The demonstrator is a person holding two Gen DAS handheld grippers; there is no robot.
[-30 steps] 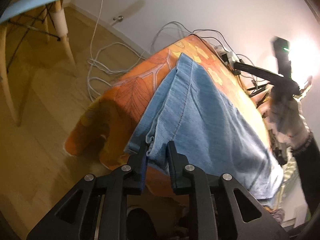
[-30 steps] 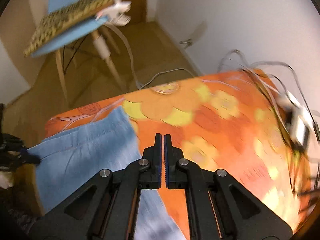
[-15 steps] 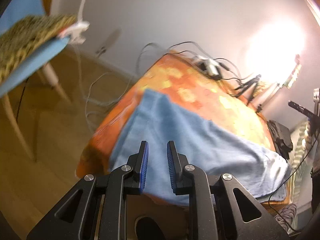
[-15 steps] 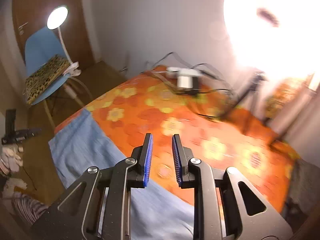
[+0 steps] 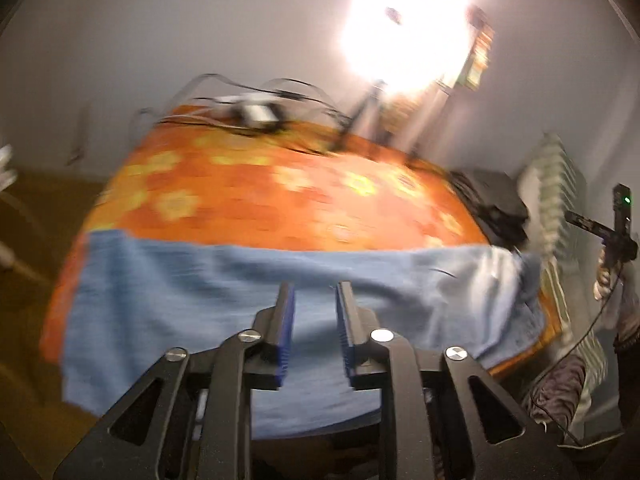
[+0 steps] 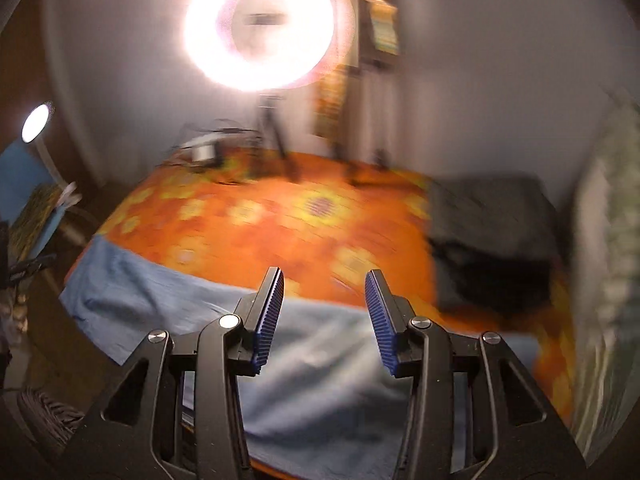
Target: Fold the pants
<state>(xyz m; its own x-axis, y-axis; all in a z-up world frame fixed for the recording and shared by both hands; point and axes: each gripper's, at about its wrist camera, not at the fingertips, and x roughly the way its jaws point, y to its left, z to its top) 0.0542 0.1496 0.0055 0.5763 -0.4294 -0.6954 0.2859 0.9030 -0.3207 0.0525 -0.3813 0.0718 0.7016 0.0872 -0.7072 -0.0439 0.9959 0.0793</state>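
Both grippers had let go and drawn back since a second earlier: the left gripper stood narrowly parted, the right gripper wide, both empty. Across each frame's lower half, the pants lay flat along the bench edge, likely awaiting another fold.

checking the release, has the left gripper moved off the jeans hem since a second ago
Yes. The left gripper has let go and pulled back; against the orange tablecloth, it now hangs open above the flat jeans.
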